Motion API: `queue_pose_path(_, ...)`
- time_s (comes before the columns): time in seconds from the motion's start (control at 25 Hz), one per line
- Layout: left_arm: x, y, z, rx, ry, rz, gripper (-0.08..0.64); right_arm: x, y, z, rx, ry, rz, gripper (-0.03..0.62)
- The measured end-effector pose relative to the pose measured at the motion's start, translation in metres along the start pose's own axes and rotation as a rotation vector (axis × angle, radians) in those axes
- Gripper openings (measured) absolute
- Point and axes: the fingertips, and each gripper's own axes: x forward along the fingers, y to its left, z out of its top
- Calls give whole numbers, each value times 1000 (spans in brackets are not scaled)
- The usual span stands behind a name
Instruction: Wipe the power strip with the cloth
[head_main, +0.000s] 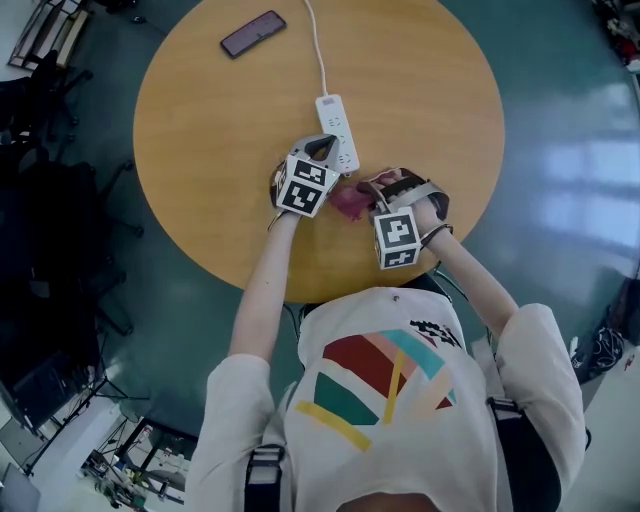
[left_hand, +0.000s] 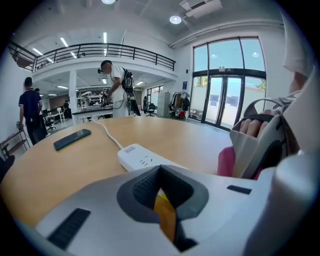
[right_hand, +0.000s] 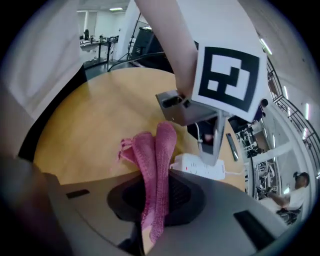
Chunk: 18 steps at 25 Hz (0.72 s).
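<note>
1. The right gripper is clamped on a folded pink cloth, which sticks out past its jaws. I'd say it is held that way so the free end can rub the strip.
2. The cloth hangs just beside the near end of the white power strip; I can't tell if they touch.
3. The left gripper has its jaws together on nothing. Its tips are at the strip's near end, probably to steady it while wiping. Whether they actually touch it is unclear.
4. The strip lies flat near the middle of the round wooden table, with its cord running off the far side.
5. A phone lies well apart from the strip.
6. No boxes, bowls or bins are on the table.
</note>
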Motion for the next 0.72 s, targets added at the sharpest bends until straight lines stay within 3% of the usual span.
queue_pose_path(0.2,0,-2,0,31,27,8,34,14,-25,20,8,-17,-84,38)
queue_pose_path(0.36,1,-2,0,44,29,19,34,18,-27,16,25,-22,-98,38)
queue_pose_path(0.72,5,-7,4,60,30,8,34,6,-29,-27,111,26,-102,39)
